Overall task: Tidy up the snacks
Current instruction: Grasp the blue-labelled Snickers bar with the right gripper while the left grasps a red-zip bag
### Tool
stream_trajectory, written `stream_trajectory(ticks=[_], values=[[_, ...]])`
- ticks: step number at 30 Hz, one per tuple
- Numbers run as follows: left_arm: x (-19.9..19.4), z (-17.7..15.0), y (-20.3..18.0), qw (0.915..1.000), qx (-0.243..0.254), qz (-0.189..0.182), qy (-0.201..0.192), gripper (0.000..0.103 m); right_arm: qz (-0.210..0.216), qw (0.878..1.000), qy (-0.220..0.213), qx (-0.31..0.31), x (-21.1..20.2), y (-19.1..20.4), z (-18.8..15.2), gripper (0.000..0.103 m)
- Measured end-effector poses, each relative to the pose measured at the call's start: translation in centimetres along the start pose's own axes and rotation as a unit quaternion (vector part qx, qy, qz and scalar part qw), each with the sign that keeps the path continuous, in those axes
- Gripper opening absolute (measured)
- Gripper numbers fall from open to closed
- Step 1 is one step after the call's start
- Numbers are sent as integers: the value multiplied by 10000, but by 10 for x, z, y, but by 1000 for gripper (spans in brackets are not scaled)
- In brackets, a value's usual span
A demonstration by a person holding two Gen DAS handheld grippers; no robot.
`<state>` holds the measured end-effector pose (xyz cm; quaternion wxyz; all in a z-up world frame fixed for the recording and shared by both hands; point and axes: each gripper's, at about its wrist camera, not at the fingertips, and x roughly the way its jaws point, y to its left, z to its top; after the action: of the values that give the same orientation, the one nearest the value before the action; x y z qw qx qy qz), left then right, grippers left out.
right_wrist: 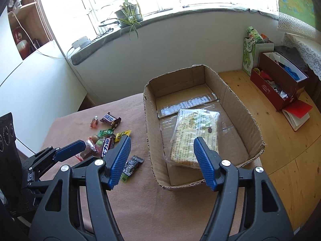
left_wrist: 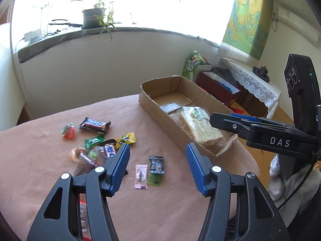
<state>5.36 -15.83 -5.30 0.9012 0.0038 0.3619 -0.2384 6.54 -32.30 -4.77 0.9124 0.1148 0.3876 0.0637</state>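
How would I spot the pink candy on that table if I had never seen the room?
Start at the cardboard box on the brown tablecloth, then look left to the loose sweets. Nearest the camera, apart from the main pile, a small trio lies together: a black packet, a green one and the pink candy. It is the only pale pink wrapper, a slim upright rectangle.

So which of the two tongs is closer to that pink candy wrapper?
Left. The left tongs hang open right over the small pink candy wrapper; the right tongs are off over the cardboard box.
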Motion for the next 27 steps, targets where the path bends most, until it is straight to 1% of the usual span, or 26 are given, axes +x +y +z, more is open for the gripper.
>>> stream_trajectory(ticks=[4,9,13,17,21,25,27], values=[[-19,-15,30,9994,-186,283,-55,62,55,9997,74,-218,5,22,-7,77],[-35,-42,60,9977,-421,529,58,62,204,9985,272,-439,19,46,-17,77],[-40,-62,74,9962,-577,614,214,62,304,9966,459,-609,35,65,-25,77],[-35,-82,86,9940,-762,670,414,62,422,9939,633,-800,51,88,-30,77],[-27,-93,94,9920,-952,621,544,61,513,9910,819,-926,72,105,-30,77],[-20,-101,97,9906,-1033,625,640,55,559,9881,1042,-983,96,117,-30,77],[-17,-104,97,9901,-1052,631,683,53,460,9875,1135,-997,108,120,-30,77]])
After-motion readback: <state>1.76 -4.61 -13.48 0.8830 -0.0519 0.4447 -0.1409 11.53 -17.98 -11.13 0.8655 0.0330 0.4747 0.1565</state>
